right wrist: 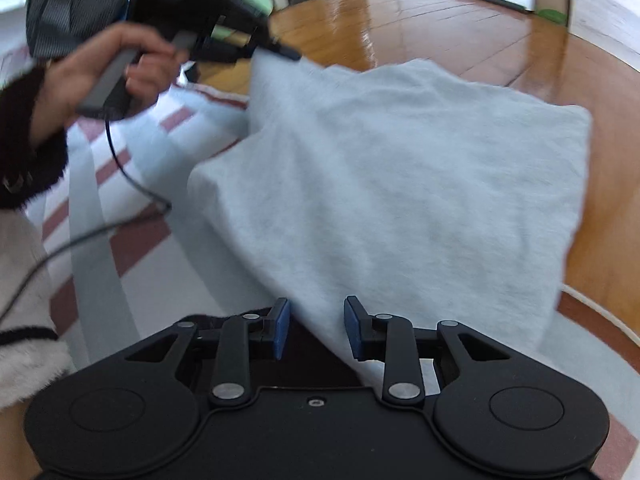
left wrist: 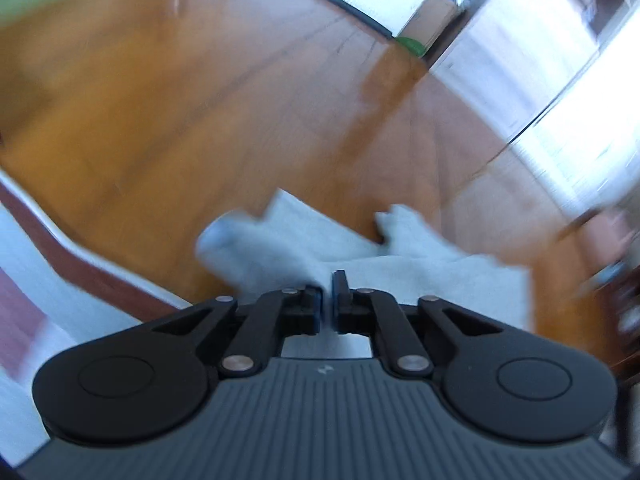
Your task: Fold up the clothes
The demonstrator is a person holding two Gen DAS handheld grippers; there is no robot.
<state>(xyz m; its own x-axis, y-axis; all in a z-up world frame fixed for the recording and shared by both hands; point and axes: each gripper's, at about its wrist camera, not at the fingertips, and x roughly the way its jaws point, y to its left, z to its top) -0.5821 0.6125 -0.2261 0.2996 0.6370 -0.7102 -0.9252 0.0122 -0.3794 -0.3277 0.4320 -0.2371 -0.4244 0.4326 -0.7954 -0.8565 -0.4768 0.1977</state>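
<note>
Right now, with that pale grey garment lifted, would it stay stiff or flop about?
Probably floppy: the grey garment sags and creases between the left gripper and the right gripper. It likely feels light, since one pinched edge holds it up. Pushed, it would probably bunch.

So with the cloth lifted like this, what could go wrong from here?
1. The left gripper pinches only the edge of the pale grey-blue fleece garment; a tug could pull it free.
2. The right gripper stands open around the cloth's near edge, so that side is unsupported and may sag into an uneven fold.
3. The thin black cable trails beside the cloth and could snag.
</note>
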